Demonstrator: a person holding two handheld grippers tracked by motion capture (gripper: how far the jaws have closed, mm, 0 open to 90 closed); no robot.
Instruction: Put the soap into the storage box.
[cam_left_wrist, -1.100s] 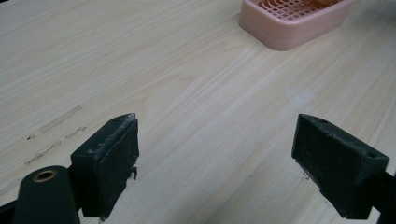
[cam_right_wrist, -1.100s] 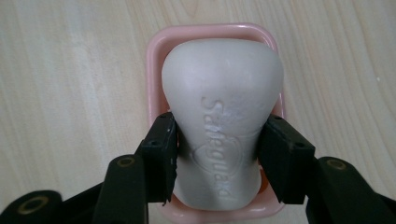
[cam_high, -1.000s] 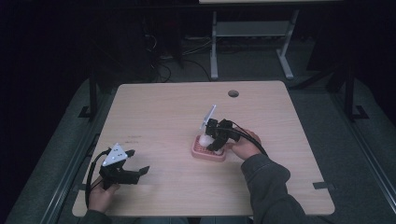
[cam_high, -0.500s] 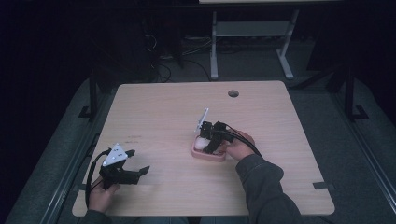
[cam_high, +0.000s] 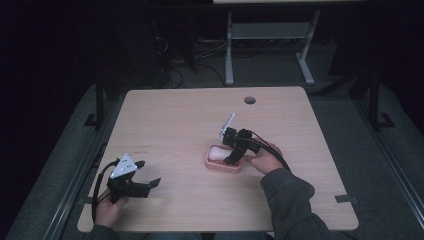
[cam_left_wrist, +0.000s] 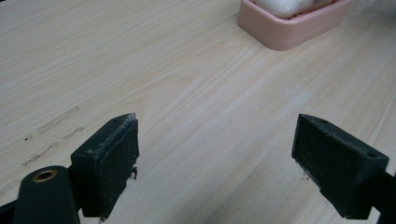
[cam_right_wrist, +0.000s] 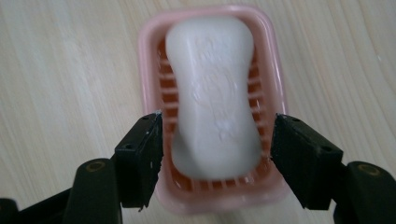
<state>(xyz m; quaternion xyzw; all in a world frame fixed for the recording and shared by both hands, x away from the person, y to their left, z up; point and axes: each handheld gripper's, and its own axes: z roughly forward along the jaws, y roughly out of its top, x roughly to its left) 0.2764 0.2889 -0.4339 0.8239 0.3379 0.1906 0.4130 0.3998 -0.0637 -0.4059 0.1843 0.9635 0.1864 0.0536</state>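
With our right gripper (cam_right_wrist: 212, 154) just opened and straddling the waisted white soap bar (cam_right_wrist: 212, 98) lying in its pink ribbed plastic dish (cam_right_wrist: 149, 70) mid-table, we judge it slick, firm, best pinched across the waist.

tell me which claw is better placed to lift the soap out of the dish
Right. The right claw has just been opening, astride the soap in the pink dish; the left claw hangs far off.

A pale wooden bench (cam_high: 165, 125) carries a pink soap dish (cam_high: 222, 162) right of its middle, well short of the round hole (cam_high: 250, 100).
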